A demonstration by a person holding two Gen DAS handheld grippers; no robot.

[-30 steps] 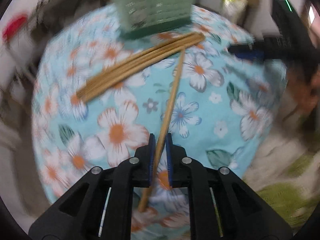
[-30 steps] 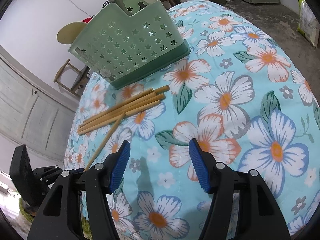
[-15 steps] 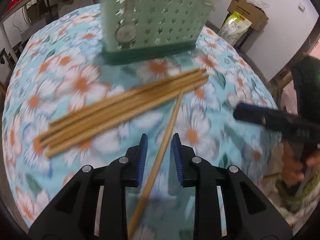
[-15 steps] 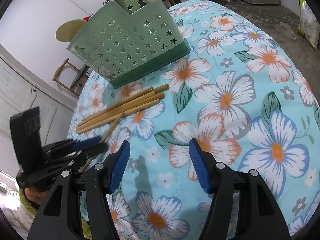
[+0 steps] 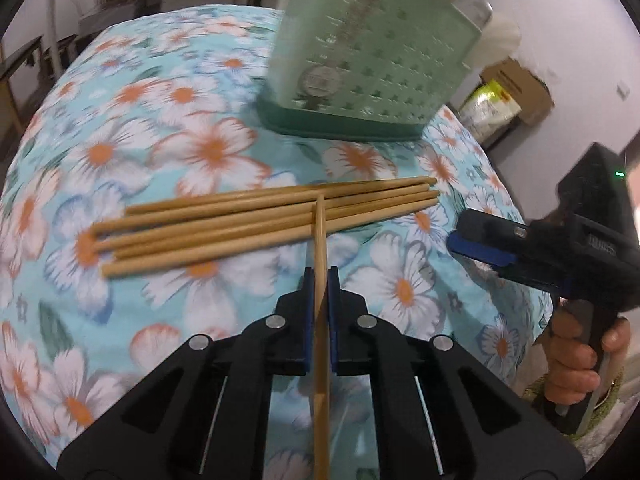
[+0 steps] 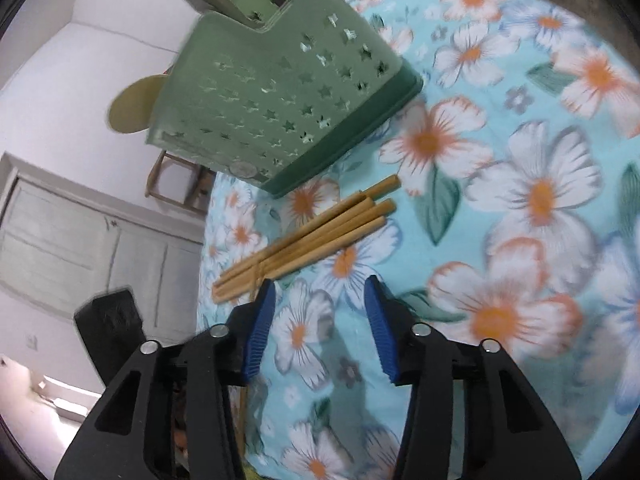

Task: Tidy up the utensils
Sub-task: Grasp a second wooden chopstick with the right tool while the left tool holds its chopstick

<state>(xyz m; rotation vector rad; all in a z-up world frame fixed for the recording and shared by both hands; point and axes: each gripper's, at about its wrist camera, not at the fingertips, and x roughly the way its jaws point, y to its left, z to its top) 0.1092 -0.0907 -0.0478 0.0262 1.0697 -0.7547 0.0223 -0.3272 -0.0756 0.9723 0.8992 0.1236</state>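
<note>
My left gripper (image 5: 320, 276) is shut on a single wooden chopstick (image 5: 320, 232), whose far end rests across a bundle of several chopsticks (image 5: 260, 224) lying on the floral tablecloth (image 5: 180, 152). Behind them stands a green star-punched utensil caddy (image 5: 368, 60) with spoons inside. My right gripper (image 6: 320, 300) hovers over the cloth just right of the bundle's (image 6: 320, 236) near end; its jaws are closing with nothing between them. In the left wrist view the right gripper (image 5: 460, 240) sits at the table's right edge, held by a hand (image 5: 576, 364).
The caddy (image 6: 280, 92) stands close behind the bundle. The round table drops off at its left edge (image 6: 208, 248), past which there are a white cabinet (image 6: 80, 232) and a wooden stool (image 6: 176, 184). Boxes and a bag (image 5: 492, 108) lie on the floor behind.
My left gripper briefly loosened, then shut again on the single chopstick and swung it so its tip lies across the bundle. My right gripper rolled, moved toward the bundle, and its jaws narrowed.
</note>
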